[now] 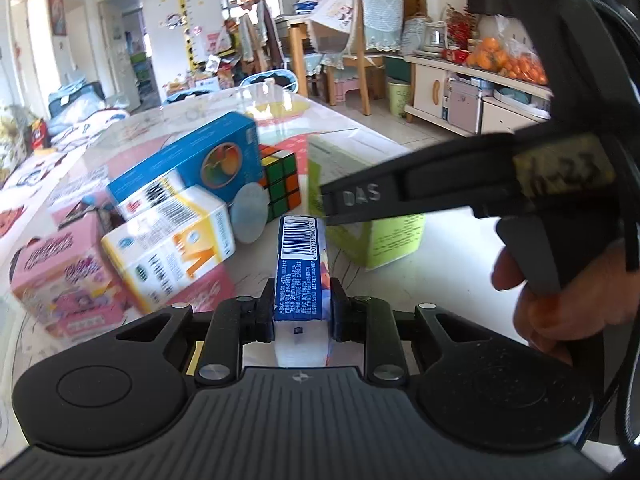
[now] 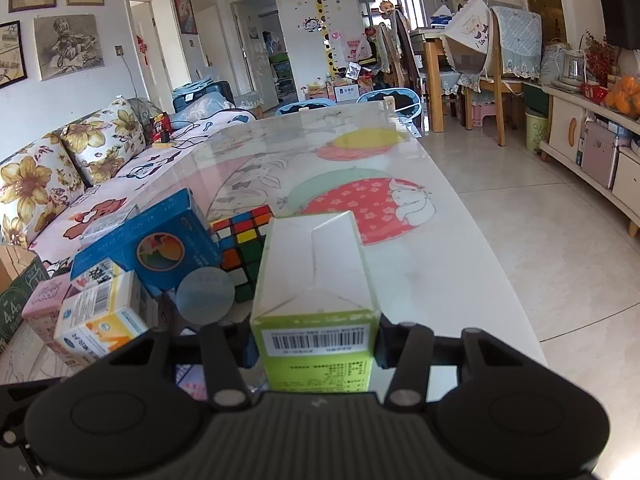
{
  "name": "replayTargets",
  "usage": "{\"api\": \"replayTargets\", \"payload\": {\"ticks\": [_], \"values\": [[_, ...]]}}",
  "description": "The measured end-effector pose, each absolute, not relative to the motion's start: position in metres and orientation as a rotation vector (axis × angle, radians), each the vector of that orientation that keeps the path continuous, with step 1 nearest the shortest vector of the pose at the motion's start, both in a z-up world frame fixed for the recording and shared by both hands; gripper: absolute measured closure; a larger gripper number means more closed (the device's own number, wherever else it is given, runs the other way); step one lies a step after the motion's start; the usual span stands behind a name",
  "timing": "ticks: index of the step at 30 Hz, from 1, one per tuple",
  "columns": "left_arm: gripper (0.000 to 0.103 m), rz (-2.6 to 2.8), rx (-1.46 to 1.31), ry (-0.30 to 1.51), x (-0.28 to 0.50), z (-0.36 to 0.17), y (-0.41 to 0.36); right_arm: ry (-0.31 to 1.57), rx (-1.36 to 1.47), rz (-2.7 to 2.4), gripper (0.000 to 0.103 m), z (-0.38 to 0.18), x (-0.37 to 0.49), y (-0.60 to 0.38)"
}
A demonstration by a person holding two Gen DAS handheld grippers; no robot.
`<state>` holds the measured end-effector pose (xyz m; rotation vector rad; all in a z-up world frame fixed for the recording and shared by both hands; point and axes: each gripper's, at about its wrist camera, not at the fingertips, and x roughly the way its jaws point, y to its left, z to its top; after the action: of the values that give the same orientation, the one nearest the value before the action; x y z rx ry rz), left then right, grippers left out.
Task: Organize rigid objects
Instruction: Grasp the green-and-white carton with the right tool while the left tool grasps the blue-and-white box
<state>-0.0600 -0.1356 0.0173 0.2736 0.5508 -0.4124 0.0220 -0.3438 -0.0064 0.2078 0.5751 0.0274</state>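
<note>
— Where was the narrow blue box point(image 1: 303, 268)?
— Clamped in the left claw point(image 1: 303, 304), low over the counter point(image 2: 420, 264).
— And the right claw point(image 2: 316, 344)?
— Its pads pressed the green box point(image 2: 316, 280), beside the puzzle cube point(image 2: 244, 248).

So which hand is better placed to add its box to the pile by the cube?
Left, probably: the left gripper grips the slim blue box, nearer the pile beside the Rubik's cube.

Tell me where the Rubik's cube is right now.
The Rubik's cube sits on the table left of the green box that the right gripper holds, and right of the blue box, behind a round pale disc.
</note>
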Motion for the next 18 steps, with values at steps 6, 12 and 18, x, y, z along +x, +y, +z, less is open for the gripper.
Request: {"api": "replayTargets", "payload": {"ticks": [6,12,18], "values": [[0.075,-0.374,0.256,0.562,-0.065,0.017,-0.125,0.588,0.144,0.009,0.053,-0.003,0.008,-0.331],[0.075,-0.35,0.244,0.549,-0.076,0.02,-0.111,0.596,0.1,-0.005,0.053,0.001,-0.002,-0.316],[0.075,-0.329,0.228,0.537,-0.082,0.021,-0.1,0.59,0.042,-0.001,0.053,0.005,-0.016,-0.291]]}}
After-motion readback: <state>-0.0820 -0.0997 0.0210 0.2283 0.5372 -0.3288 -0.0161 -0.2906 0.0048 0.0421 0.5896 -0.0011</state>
